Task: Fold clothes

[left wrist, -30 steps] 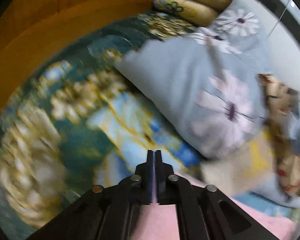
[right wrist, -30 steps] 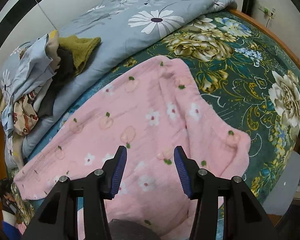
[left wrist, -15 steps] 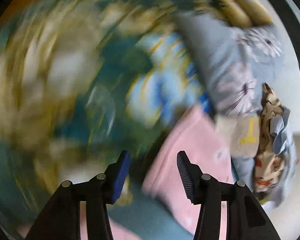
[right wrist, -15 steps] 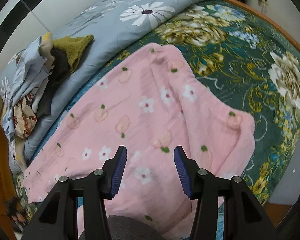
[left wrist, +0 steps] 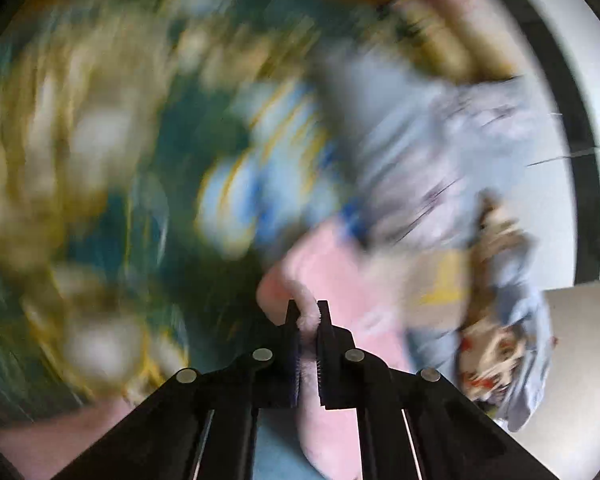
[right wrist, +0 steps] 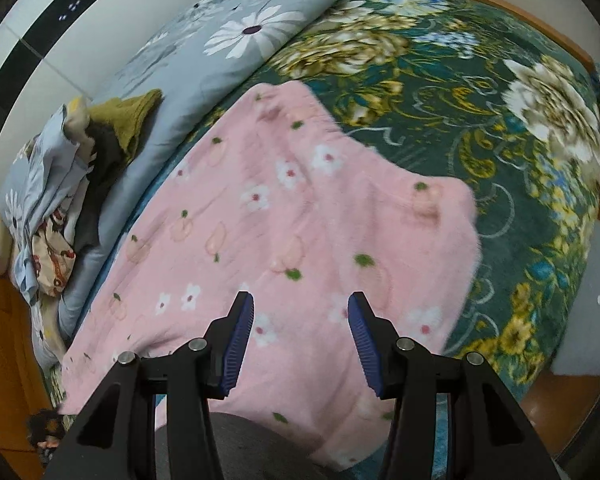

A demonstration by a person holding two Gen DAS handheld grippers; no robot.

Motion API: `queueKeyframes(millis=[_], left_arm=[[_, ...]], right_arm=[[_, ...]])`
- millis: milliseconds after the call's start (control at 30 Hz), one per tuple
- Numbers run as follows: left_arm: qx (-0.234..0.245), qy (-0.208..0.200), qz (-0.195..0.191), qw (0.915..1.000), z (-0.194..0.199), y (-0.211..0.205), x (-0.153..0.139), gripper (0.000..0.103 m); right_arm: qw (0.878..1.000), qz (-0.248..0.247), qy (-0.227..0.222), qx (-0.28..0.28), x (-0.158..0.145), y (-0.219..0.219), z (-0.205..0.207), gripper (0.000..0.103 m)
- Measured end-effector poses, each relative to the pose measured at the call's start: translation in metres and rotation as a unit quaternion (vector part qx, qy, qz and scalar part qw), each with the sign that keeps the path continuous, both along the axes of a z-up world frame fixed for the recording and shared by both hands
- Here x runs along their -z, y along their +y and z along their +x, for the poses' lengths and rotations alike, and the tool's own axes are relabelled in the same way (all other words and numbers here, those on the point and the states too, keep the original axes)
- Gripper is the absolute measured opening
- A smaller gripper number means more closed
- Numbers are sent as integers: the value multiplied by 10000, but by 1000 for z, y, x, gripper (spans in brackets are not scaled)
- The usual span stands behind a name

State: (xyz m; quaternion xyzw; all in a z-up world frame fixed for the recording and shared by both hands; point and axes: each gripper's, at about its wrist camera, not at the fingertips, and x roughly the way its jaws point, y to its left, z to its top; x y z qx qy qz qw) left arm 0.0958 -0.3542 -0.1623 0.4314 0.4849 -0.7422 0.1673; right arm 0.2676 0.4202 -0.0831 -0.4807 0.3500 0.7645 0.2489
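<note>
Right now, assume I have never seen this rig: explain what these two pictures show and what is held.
No robot here: a person holds a two-finger gripper in each hand, each carrying a fisheye camera looking along its fingers. The left camera's picture is blurred by motion; the left gripper is shut on an edge of the pink floral garment. The right camera's picture is sharp: the right gripper hangs open above that garment, holding nothing. The garment lies spread on a green flowered bedspread, beside a grey daisy quilt and a pile of other clothes.
</note>
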Motion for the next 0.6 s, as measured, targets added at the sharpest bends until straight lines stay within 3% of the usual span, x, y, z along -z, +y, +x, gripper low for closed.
queueKeyframes(millis=[67,133,200,300,367,433,600], left_arm=[[81,187,-350,9992,-4,-7,-24,7],[350,-326,-612,9970,-18,-4,-5,7],[449,-776,-460,9949,-22,-3,19,7],[454,-773,-110,9959,-12,6,30,11],[562,-695,21,9960,-5,8,22,22],[655,-652,142,9956,10,6,10,42],[491,-473,-112,9976,78,-14,-22,56]], right_arm=[[10000,-3,27,79,1,5,10,50],[9998,-47,25,184,5,12,18,50],[9990,-240,72,381,14,20,26,50],[9967,-458,179,650,23,32,37,50],[9955,-500,220,773,27,38,44,50],[9946,-516,255,869,29,46,53,50],[9852,-851,609,1356,49,72,86,52]])
